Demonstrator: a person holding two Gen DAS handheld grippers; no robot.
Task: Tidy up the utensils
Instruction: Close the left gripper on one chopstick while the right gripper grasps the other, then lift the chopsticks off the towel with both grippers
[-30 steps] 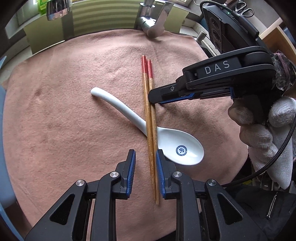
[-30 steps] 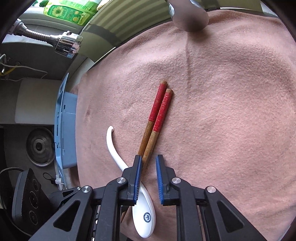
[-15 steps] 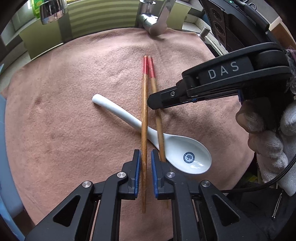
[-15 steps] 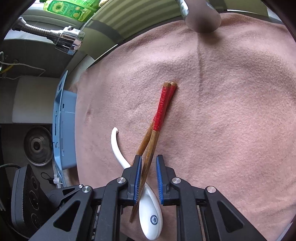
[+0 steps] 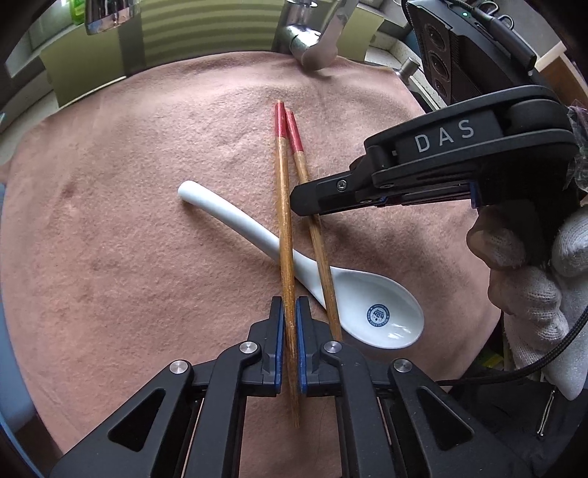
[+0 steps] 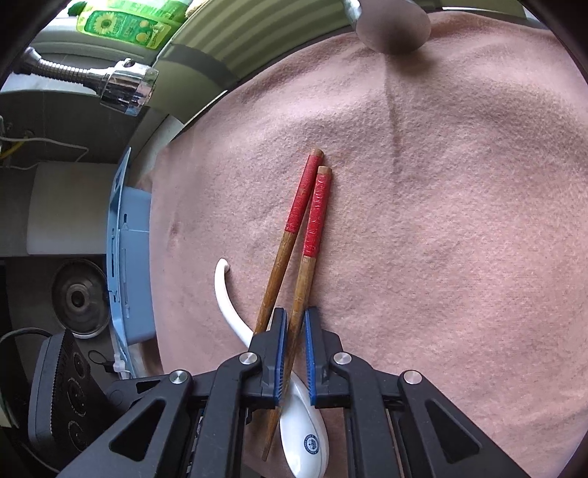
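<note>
A big pink cloth [image 5: 128, 239] covers the table, and everything lies on it. The left wrist view shows its near and right parts; the right wrist view shows its left edge too, with a blue bin [image 6: 126, 268] just beside it. Only that view shows the bin, a shiny hose head [image 6: 126, 86] and a green bottle [image 6: 128, 22] far back. Only the left wrist view shows a metal tap [image 5: 312, 47] at the far edge and a white glove [image 5: 533, 294] holding the right gripper [image 5: 305, 206].

A white spoon [image 5: 367, 309] lies slanted on the cloth. The left view shows all of it, with a blue mark in its bowl. The right view shows only its thin handle and part of the bowl.

Two chopsticks with red ends lie across the spoon's handle, close at the red ends and spread apart at the near ends. The left gripper [image 5: 289, 331] is pinched shut on the left chopstick [image 5: 284, 220]. In the right view, the right gripper has its pads tight on the right chopstick [image 6: 310, 239]. The left view shows that gripper only from the side.
</note>
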